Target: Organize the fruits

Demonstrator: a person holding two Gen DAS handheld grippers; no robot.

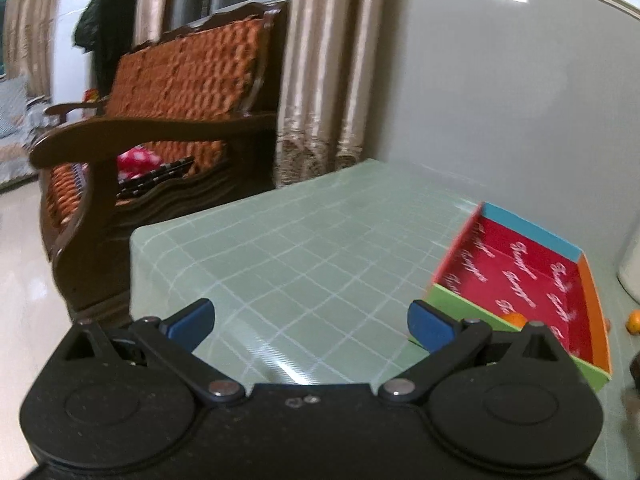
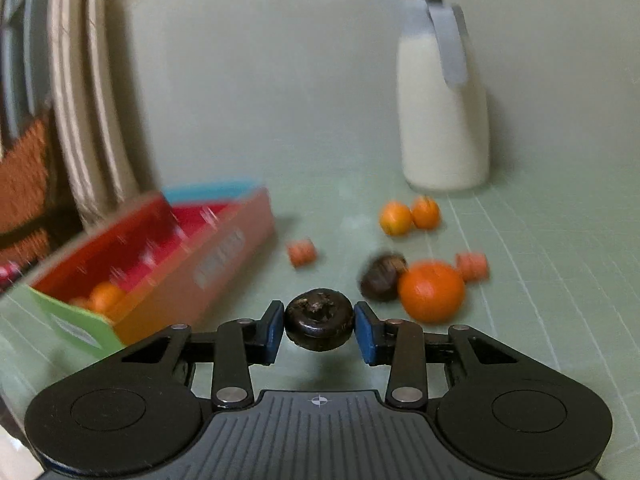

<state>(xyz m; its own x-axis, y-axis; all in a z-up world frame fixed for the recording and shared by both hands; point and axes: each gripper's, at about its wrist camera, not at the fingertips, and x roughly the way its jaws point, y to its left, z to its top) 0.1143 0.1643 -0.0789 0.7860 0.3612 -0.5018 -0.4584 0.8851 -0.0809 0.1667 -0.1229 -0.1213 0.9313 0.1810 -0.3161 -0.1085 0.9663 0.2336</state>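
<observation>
My right gripper (image 2: 319,326) is shut on a dark purple mangosteen (image 2: 319,320), held above the green table. A colourful cardboard box with a red inside (image 2: 224,236) lies to its left, with an orange (image 2: 105,296) in it. On the table beyond lie a second mangosteen (image 2: 380,278), a large orange (image 2: 432,292), two small oranges (image 2: 410,216) and two small reddish pieces (image 2: 302,252). My left gripper (image 1: 310,322) is open and empty over the table, left of the box (image 1: 520,276), where an orange (image 1: 516,319) shows.
A white thermos jug (image 2: 442,120) stands at the back of the table by the wall. A wooden sofa with orange cushions (image 1: 168,92) and curtains (image 1: 320,80) lie past the table's far left edge. Another orange (image 1: 634,321) lies right of the box.
</observation>
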